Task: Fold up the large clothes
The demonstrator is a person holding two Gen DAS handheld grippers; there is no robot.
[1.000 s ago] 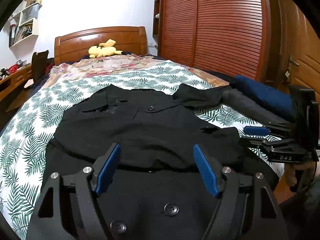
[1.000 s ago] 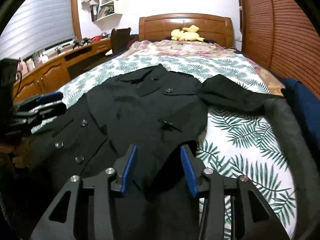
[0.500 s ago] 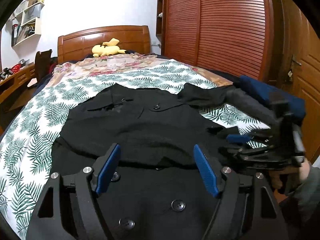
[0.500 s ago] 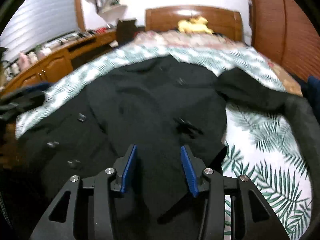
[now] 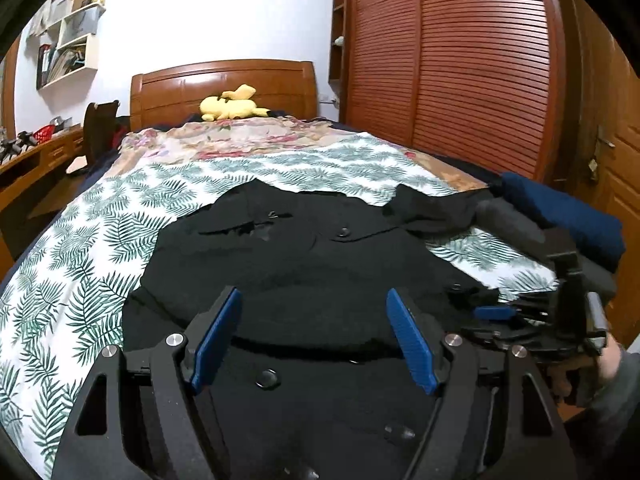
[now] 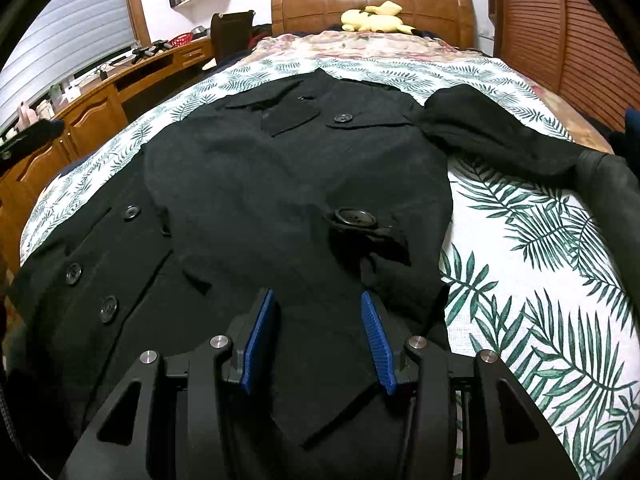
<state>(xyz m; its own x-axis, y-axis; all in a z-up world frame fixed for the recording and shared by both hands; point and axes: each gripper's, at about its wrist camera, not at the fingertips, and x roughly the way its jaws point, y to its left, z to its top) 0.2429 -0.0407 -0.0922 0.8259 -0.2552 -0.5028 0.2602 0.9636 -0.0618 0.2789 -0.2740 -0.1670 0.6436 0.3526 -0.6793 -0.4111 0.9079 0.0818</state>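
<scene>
A black buttoned coat (image 5: 300,256) lies face up on the bed, collar toward the headboard. One sleeve (image 6: 492,136) stretches out to the right. My left gripper (image 5: 314,320) hangs open over the coat's lower front, with nothing between its blue pads. My right gripper (image 6: 318,320) is low over the coat's right hem, pads apart and pressing on no cloth. A large button and a loose tab (image 6: 356,220) lie just ahead of it. In the left wrist view, the right gripper (image 5: 496,314) sits at the coat's right edge, held by a hand (image 5: 608,364).
The bed has a leaf-print cover (image 6: 540,240) and a wooden headboard with a yellow plush toy (image 5: 230,106). A grey garment (image 5: 508,220) and folded blue cloth (image 5: 568,216) lie at the right edge. A slatted wardrobe (image 5: 460,60) stands right, a wooden desk (image 6: 100,100) left.
The right gripper has sunk and moved in close over the coat's right hem. The left gripper has shifted sideways over the coat's lower front. Both pairs of jaws kept their width.
</scene>
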